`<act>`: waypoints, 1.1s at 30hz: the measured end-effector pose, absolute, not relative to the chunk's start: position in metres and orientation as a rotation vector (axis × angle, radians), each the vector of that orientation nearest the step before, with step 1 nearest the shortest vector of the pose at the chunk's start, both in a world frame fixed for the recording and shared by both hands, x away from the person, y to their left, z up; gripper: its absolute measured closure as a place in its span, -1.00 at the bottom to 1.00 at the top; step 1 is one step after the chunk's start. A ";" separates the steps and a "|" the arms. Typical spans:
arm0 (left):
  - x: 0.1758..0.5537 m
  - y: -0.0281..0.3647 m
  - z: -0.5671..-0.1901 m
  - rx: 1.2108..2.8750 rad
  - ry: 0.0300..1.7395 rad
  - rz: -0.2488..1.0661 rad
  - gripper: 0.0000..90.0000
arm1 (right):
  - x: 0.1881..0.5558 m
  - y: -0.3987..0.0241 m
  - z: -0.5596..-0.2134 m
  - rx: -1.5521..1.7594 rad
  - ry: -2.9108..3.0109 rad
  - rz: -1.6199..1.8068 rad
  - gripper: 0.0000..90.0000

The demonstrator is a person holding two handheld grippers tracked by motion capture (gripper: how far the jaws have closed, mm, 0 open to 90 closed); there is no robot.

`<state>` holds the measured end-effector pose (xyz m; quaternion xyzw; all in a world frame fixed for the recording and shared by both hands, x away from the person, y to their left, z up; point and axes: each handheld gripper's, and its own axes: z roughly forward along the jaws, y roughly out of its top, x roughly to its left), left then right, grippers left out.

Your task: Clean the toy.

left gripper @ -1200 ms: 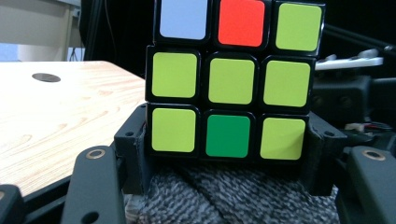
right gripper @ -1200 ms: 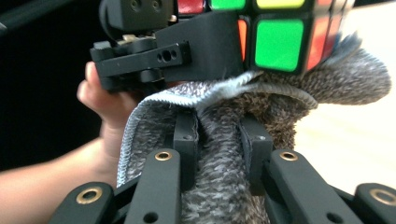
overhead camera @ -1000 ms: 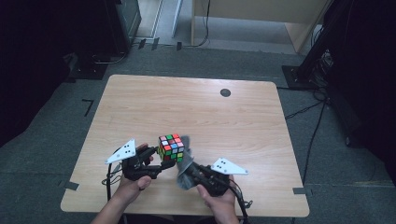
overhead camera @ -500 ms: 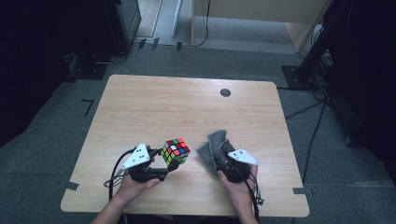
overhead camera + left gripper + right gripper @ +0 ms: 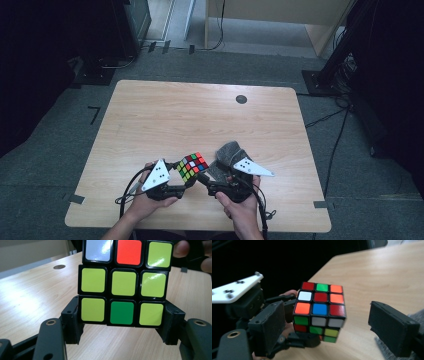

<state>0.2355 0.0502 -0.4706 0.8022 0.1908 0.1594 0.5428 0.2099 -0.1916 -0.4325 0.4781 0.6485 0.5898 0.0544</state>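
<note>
A scrambled Rubik's cube (image 5: 192, 166) hangs just above the front of the wooden table (image 5: 200, 115). My left gripper (image 5: 183, 179) is shut on it. In the left gripper view the two black jaws clamp the bottom layer of the cube (image 5: 122, 290), whose near face is mostly yellow-green. My right gripper (image 5: 204, 178) points left at the cube. Its jaws have just been opening. In the right gripper view they stand wide on either side of the cube (image 5: 319, 310), with clear gaps on both sides. The left gripper (image 5: 242, 297) shows behind it.
A crumpled grey cloth (image 5: 227, 155) lies on the table just beyond my right hand, and its edge (image 5: 415, 315) shows in the right gripper view. A small black round spot (image 5: 241, 99) marks the far part of the tabletop. Dark floor and cables surround the table.
The grey cloth moved from beside the cube to the right and now lies on the table. My right gripper swung back toward the cube with its jaws spread. The cube shifted slightly right and nearer.
</note>
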 end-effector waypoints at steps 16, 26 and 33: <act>0.223 0.032 -0.474 1.958 0.371 0.445 -0.25 | 0.207 -0.181 -0.444 1.598 1.989 1.714 -0.24; 0.221 0.028 -0.468 1.977 0.335 0.456 -0.38 | 0.201 -0.164 -0.447 1.549 2.058 1.534 -0.24; 0.220 0.028 -0.468 1.973 0.332 0.486 -0.27 | 0.200 -0.158 -0.445 1.525 2.061 1.497 -0.24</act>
